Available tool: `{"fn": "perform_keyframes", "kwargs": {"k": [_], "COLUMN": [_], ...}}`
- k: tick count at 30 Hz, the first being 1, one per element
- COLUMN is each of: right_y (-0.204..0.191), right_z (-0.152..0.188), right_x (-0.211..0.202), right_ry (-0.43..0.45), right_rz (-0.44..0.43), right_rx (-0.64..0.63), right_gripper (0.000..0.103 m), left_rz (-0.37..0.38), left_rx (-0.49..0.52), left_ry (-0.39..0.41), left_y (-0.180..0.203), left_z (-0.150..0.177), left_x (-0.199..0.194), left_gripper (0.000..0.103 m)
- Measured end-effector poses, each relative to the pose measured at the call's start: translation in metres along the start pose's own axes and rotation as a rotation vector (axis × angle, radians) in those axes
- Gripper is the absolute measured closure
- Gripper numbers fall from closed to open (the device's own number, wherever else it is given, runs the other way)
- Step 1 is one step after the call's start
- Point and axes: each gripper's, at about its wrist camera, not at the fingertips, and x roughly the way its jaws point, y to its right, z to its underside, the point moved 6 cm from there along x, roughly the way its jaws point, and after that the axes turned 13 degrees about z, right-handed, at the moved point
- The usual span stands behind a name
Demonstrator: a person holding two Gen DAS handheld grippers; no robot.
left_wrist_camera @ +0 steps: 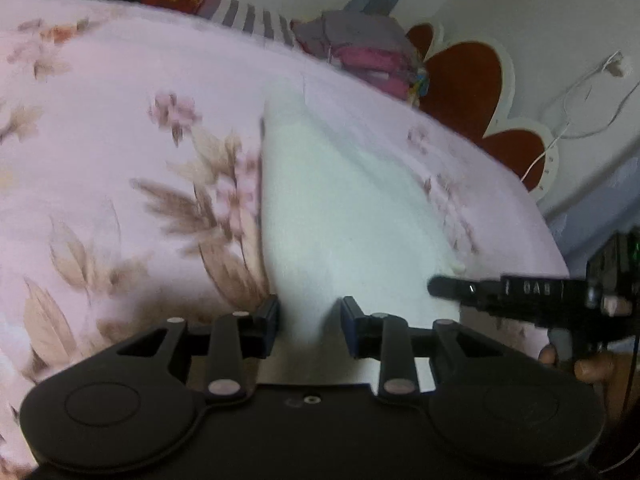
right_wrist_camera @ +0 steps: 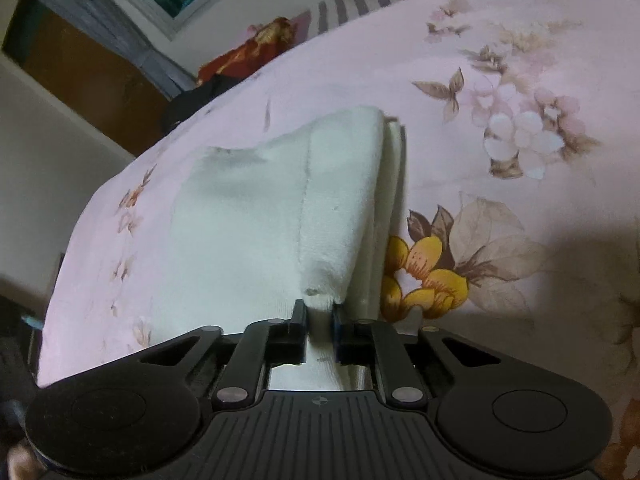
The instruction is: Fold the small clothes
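Observation:
A small white garment (left_wrist_camera: 336, 216) lies on the pink floral bedsheet (left_wrist_camera: 120, 120). My left gripper (left_wrist_camera: 310, 320) sits at its near edge with the jaws partly apart and the white cloth between them. My right gripper (right_wrist_camera: 320, 320) is shut on a bunched fold of the same white garment (right_wrist_camera: 280, 208), which shows stacked folded layers along its right side. In the left wrist view the right gripper (left_wrist_camera: 440, 286) reaches in from the right, its tip at the garment's right edge.
A pile of folded pink and grey clothes (left_wrist_camera: 360, 52) sits at the far edge of the bed, next to a striped cloth (left_wrist_camera: 256, 20). A red patterned cloth (right_wrist_camera: 256, 52) lies at the far side. The bed's edge (right_wrist_camera: 80, 216) drops off to the left in the right wrist view.

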Motion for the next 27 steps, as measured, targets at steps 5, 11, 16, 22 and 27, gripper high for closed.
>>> {"fn": "perform_keyframes", "kwargs": {"k": [5,11,16,22,27], "right_y": [0.016,0.018,0.006,-0.003,0.010], "right_z": [-0.019,-0.062,-0.073,-0.058,-0.052], "right_x": [-0.026,0.006,0.036,0.006,0.041], "right_ry": [0.151,0.149,0.148,0.351,0.231], "right_rz": [-0.011,-0.012,0.062,0.092,0.188], "right_rx": [0.087,0.154,0.058,-0.085,-0.060], "right_gripper": [0.043,0.044,0.082,0.098,0.097], "left_rz": [0.017,0.031,0.029,0.074,0.032], "left_rx": [0.024,0.013,0.034,0.138,0.101], "left_ry": [0.087,0.089,0.050,0.132,0.036], "left_y": [-0.008,-0.027,-0.036,-0.026,-0.038], "left_z": [-0.047,-0.088,-0.089,-0.088,-0.086], "left_x": [0.001,0.040,0.062,0.050,0.064], "left_gripper": [0.070,0.070,0.068,0.072,0.065]}}
